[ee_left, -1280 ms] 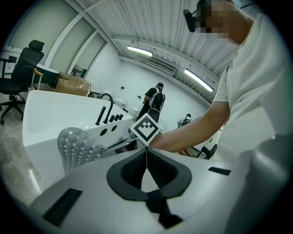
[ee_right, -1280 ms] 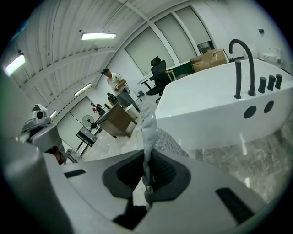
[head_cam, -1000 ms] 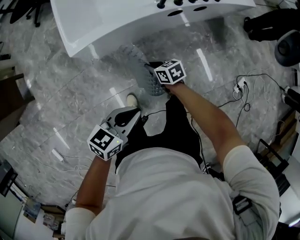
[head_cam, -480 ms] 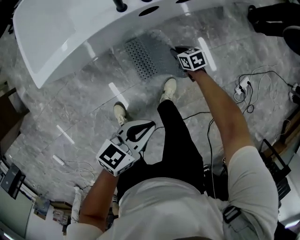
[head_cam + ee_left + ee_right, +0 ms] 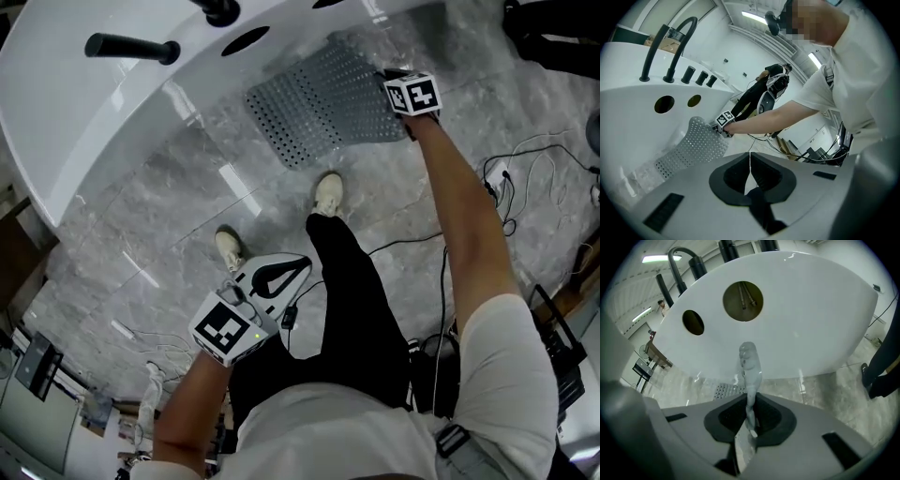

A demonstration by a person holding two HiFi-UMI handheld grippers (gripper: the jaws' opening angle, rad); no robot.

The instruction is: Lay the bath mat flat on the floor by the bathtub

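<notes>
The grey perforated bath mat [image 5: 319, 98] lies spread on the marble floor against the white bathtub [image 5: 84, 122]. My right gripper [image 5: 398, 82] is low at the mat's right end. In the right gripper view the mat's edge [image 5: 750, 366] stands upright between the jaws; they are opening but still touch it. My left gripper [image 5: 274, 274] hangs above the floor by the person's legs, well away from the mat, shut and with nothing in it [image 5: 750, 165]. The left gripper view shows the mat [image 5: 693, 145] and the right gripper's marker cube [image 5: 724, 119] from the side.
A black faucet [image 5: 131, 47] and round holes are on the tub's rim. The person's white shoes [image 5: 328, 192] [image 5: 228, 248] stand just short of the mat. Cables and a plug strip [image 5: 497, 183] lie on the floor at the right, dark equipment [image 5: 553, 37] beyond.
The right gripper has carried the mat's end away to the right along the tub. The mat went from a bunched heap to a spread sheet. The left gripper stayed by the legs.
</notes>
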